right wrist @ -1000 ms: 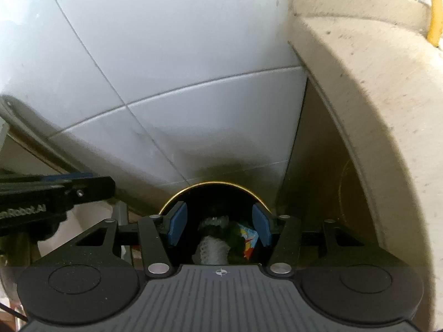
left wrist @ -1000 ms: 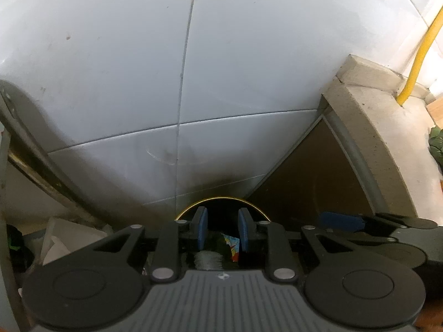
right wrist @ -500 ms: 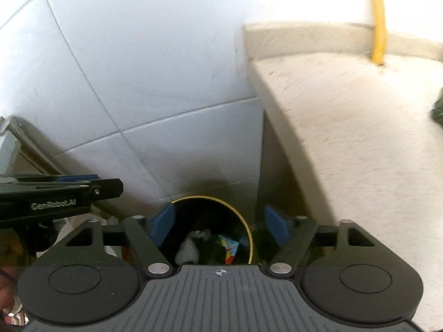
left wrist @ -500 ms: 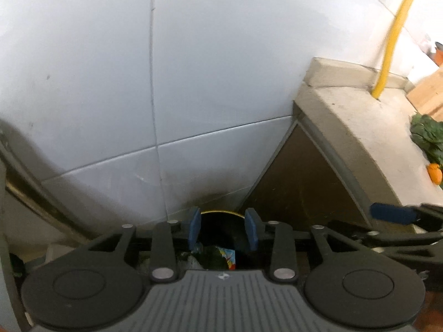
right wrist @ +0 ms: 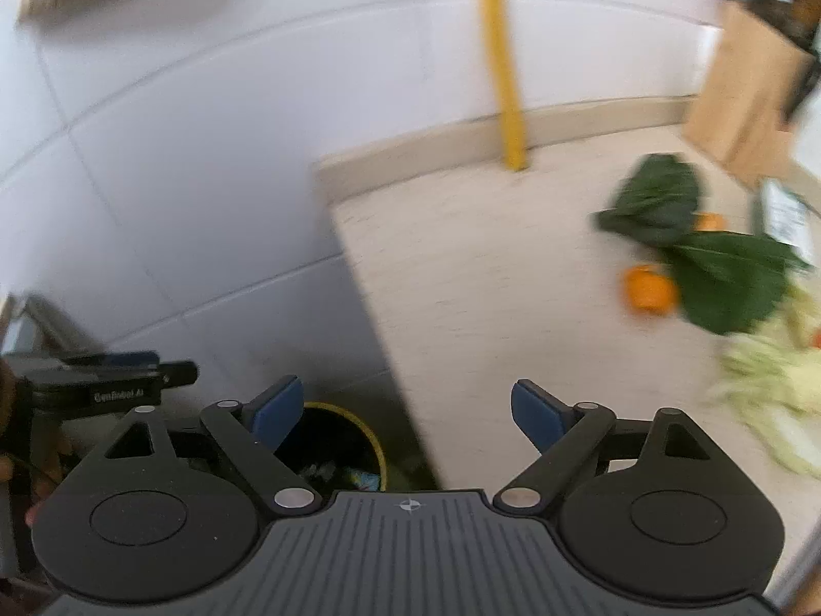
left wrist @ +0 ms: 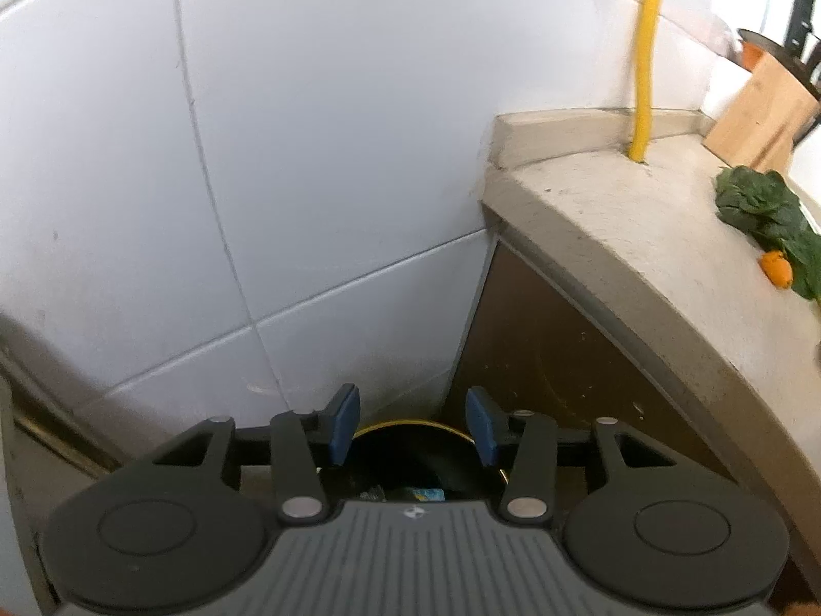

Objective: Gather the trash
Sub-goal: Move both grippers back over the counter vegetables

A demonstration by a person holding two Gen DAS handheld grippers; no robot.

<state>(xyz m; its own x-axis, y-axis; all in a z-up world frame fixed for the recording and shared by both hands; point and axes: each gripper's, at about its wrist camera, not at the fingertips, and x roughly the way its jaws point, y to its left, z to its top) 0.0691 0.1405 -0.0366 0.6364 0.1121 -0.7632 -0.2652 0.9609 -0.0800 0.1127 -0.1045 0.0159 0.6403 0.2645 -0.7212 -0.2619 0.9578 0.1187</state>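
Trash bin (right wrist: 354, 441) below both empty, spread tools; pale cabbage (right wrist: 769, 400) in right view only.

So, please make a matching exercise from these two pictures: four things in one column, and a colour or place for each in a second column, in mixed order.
Things:
1. pipe
2. bin
3. leafy greens
4. claw pads

Descriptions:
a. blue
b. on the floor beside the counter, trash inside
c. yellow, runs up the tiled wall
d. dark green, lying on the counter

Pairs: 1-c, 2-b, 3-d, 4-a
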